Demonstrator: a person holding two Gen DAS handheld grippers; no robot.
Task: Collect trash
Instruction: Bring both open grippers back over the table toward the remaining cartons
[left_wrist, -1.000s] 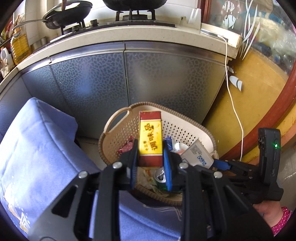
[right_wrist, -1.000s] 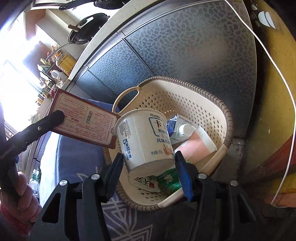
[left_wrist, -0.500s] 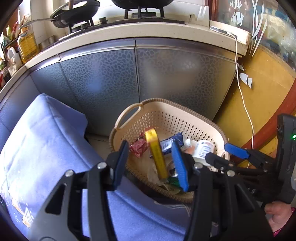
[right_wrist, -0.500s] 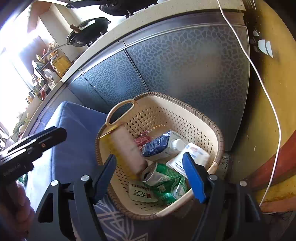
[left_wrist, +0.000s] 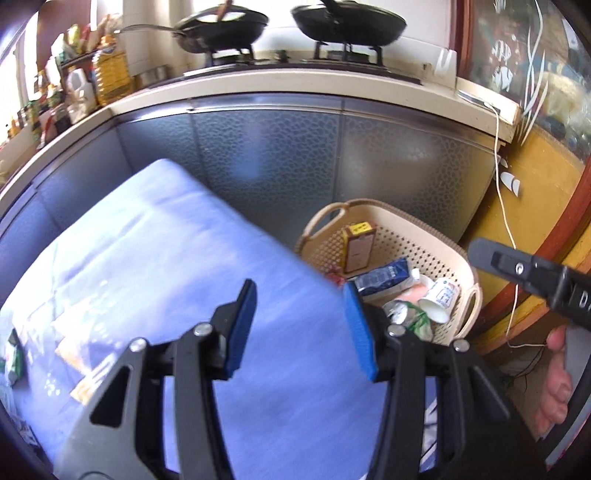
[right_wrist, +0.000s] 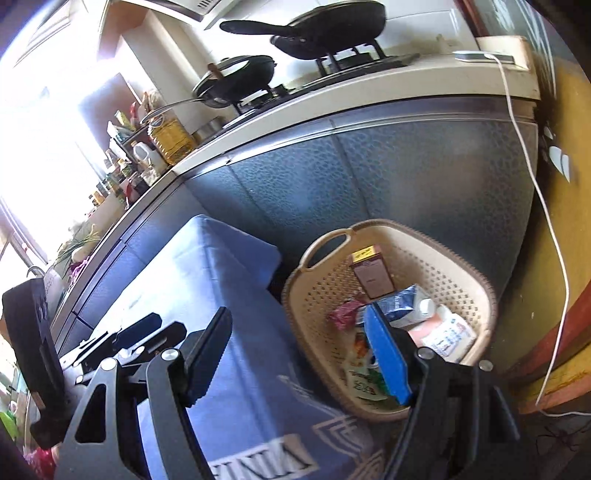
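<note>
Both grippers empty, 2 more pieces of trash dropped into the basket.

At the left, over the blue-covered worktop (left_wrist: 155, 280), the left gripper (left_wrist: 299, 325) had its jaws about half open with nothing between them; they had just been opening, and the yellow-and-red carton (left_wrist: 357, 246) they gripped 1 second earlier now stood against the back wall of the beige basket (left_wrist: 436, 236) on the floor. A green wrapper (left_wrist: 13, 356) lay at the cloth's far left edge, probably next to collect. To the right, the right gripper (right_wrist: 306, 354) stood wide open and empty too, its jaws likewise just opened; the white yogurt cup (left_wrist: 439, 304) it had carried lay on its side in the basket beside a blue milk carton (left_wrist: 384, 277) and a crushed green can (left_wrist: 404, 314).
</note>
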